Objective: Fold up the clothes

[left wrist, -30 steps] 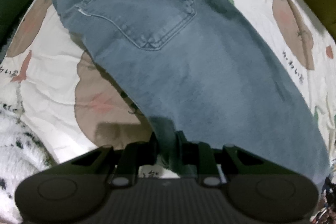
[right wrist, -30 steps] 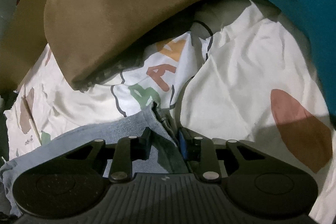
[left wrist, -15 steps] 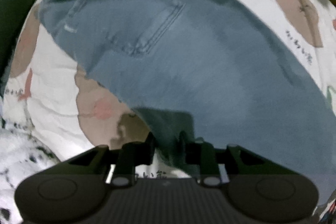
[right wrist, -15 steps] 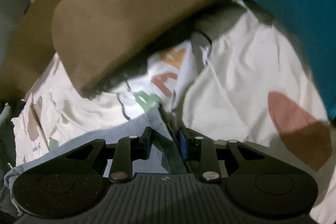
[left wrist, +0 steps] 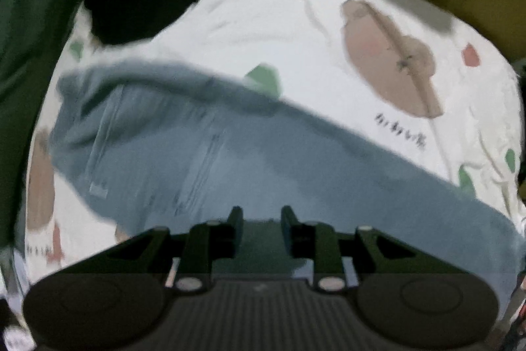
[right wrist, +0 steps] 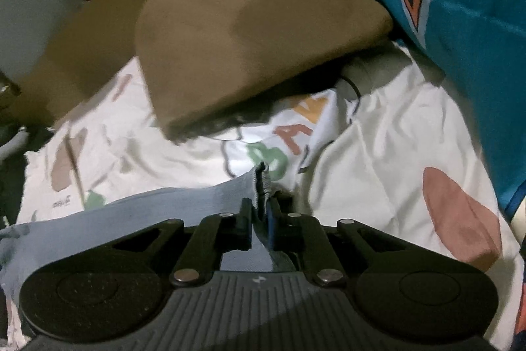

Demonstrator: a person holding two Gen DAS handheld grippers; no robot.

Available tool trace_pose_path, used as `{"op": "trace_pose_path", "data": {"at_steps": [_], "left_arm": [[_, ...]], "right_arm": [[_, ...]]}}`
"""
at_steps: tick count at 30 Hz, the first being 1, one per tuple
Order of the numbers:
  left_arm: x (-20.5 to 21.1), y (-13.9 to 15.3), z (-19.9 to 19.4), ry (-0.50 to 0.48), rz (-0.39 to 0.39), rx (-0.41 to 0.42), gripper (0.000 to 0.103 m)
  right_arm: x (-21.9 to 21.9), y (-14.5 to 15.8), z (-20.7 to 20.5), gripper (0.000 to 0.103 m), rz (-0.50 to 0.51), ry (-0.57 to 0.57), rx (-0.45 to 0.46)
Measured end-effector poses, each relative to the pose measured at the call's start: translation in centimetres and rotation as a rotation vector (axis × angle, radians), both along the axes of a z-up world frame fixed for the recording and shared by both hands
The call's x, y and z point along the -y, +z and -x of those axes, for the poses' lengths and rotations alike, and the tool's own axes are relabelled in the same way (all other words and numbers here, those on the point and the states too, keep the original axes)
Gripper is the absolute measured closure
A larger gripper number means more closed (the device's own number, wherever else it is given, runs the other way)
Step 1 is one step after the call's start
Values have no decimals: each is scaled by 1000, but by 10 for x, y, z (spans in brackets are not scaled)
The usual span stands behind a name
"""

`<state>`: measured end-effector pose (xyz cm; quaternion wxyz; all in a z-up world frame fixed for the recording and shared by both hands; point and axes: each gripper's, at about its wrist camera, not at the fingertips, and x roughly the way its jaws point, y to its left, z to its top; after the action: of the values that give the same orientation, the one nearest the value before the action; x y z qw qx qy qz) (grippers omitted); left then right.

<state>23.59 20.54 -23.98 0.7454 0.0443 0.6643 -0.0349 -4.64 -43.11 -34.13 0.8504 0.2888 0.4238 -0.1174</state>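
White bedsheet (left wrist: 279,22) printed with cartoon animals and letters spreads under blue jeans (left wrist: 230,160), which lie across it in a long band, blurred in my left view. My right gripper (right wrist: 261,213) pinches a bunched denim edge between nearly closed fingers, while my left gripper (left wrist: 262,219) stands with its fingers spread apart over the denim. Beyond sit a brown pillow (right wrist: 250,32) and teal patterned fabric (right wrist: 460,32).

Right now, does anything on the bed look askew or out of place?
Nothing damaged or spilled. The jeans lie slantwise across the sheet, mid-fold. The right gripper pinches a bunched hem; the left gripper stands open over the denim. The brown pillow sits tilted.
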Motion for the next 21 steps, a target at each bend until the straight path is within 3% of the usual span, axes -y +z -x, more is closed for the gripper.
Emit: {"op": "trace_pose_path", "data": {"at_steps": [8,14,18,21], "left_arm": [[98,11,-44,-215,60,74,76],[166,14,-60,-419,103,85,76],[199,18,-55,-487,169,94,75],[209,16,-51,-508,163,90,75]], "right_arm": [[-25,24,19,97,25,83,72],[-25,26,19,96,27,54,92],[-24,27,19,88,29,35,105],[-13,10,14,67,-13,-3,72]]}}
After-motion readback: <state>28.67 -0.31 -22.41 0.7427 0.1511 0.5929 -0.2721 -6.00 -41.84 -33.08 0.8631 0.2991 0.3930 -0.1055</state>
